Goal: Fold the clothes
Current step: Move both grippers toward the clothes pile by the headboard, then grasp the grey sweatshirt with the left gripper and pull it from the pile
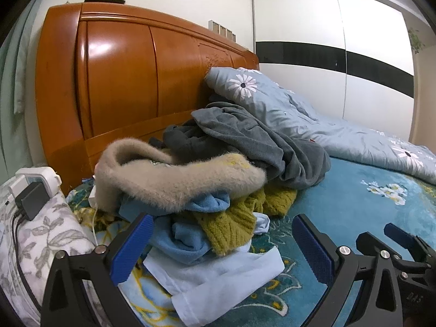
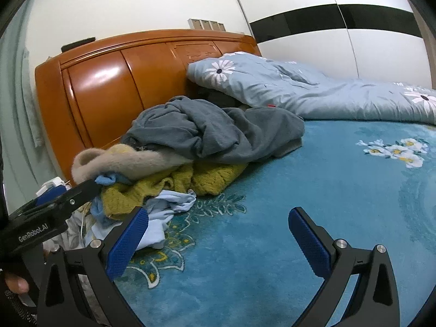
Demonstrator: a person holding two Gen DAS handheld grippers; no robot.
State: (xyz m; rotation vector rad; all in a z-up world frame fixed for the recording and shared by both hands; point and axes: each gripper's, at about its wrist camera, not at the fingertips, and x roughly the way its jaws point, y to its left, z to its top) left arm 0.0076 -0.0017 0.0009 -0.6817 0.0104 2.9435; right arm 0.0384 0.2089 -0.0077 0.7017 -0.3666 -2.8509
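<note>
Both jaws spread wide and empty, the left hand-held gripper (image 1: 220, 242) faces the heap of crumpled clothes (image 1: 218, 169) just ahead, ready to pick one; the right hand-held gripper (image 2: 218, 242) hangs over bare teal bedspread (image 2: 299, 190).

Both fisheye views sit low over the teal floral bedspread (image 1: 354, 190), looking along their own fingers toward the glossy orange wooden headboard (image 1: 122, 76). The left wrist view is close to the heap of crumpled clothes (image 1: 212, 169). The right wrist view sits further right, with the heap left of centre. Both share heap, headboard and pale blue daisy-print quilt (image 2: 299, 90).
</note>
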